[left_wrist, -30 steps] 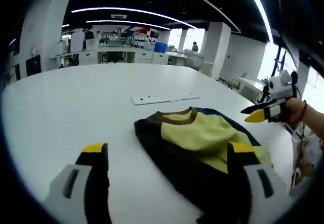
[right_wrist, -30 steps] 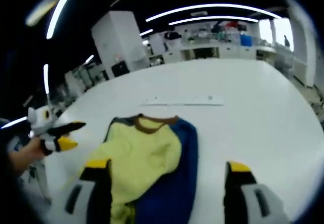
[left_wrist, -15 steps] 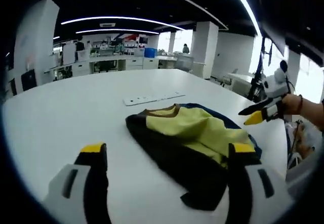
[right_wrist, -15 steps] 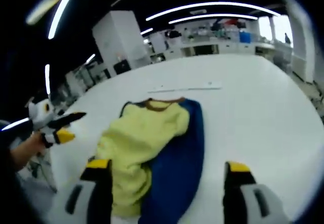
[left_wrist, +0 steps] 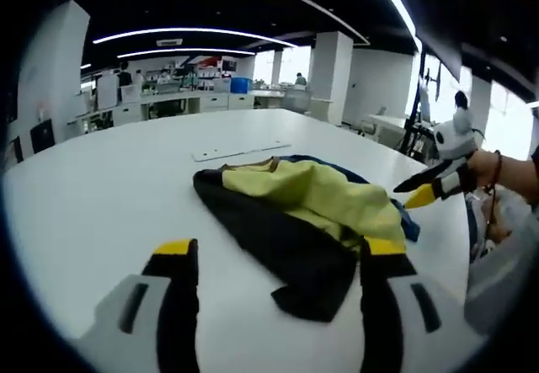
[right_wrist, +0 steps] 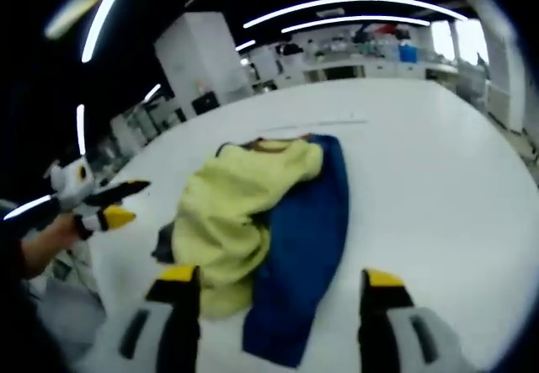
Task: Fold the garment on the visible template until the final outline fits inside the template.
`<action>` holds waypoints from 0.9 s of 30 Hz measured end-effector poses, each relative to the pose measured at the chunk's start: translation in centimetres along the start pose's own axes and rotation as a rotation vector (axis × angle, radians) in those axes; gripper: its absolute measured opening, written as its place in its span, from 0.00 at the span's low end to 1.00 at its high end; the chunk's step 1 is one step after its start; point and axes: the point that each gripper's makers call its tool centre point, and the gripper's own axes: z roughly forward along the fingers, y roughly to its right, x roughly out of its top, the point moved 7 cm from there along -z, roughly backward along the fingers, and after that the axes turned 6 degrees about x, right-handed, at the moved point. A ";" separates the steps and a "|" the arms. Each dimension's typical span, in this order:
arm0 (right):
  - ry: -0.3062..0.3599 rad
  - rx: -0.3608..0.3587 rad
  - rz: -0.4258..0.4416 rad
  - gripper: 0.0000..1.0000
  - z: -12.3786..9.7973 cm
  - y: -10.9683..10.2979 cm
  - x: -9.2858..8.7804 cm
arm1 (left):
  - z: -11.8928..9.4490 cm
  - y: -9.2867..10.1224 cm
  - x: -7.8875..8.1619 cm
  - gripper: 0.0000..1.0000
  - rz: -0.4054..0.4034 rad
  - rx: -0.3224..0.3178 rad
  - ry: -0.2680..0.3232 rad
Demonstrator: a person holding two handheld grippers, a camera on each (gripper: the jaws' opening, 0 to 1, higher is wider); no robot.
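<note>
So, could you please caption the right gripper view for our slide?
Open right gripper hovers over a crumpled yellow-and-blue garment on the white table.

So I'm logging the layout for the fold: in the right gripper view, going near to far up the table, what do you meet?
The right hand-held gripper with its jaws open → the folded garment, blue panel nearest and yellow part beside it → its brown collar → the thin white strip lying on the white table.
</note>
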 end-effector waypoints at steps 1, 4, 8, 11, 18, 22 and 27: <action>0.001 -0.002 -0.003 0.71 0.0 -0.2 -0.2 | 0.0 0.1 -0.2 0.71 0.003 -0.003 -0.005; -0.002 -0.009 -0.007 0.63 0.4 -0.1 -0.9 | 0.0 0.6 -0.9 0.63 0.022 -0.006 -0.018; -0.002 -0.021 0.009 0.50 0.5 -0.9 -1.8 | 0.2 1.3 -1.8 0.54 0.022 -0.019 -0.031; 0.010 -0.026 0.023 0.43 0.7 -0.6 -2.0 | 0.4 1.9 -2.3 0.49 0.031 -0.026 -0.051; 0.042 -0.070 0.048 0.26 0.4 -0.3 -2.0 | 1.2 2.0 -4.4 0.32 0.001 -0.045 -0.107; 0.046 -0.084 0.046 0.22 0.6 -0.1 -2.2 | 1.4 2.1 -4.5 0.21 -0.002 -0.057 -0.124; 0.060 -0.101 0.052 0.13 0.6 -0.3 -2.4 | 1.8 2.1 -4.8 0.12 -0.013 -0.066 -0.149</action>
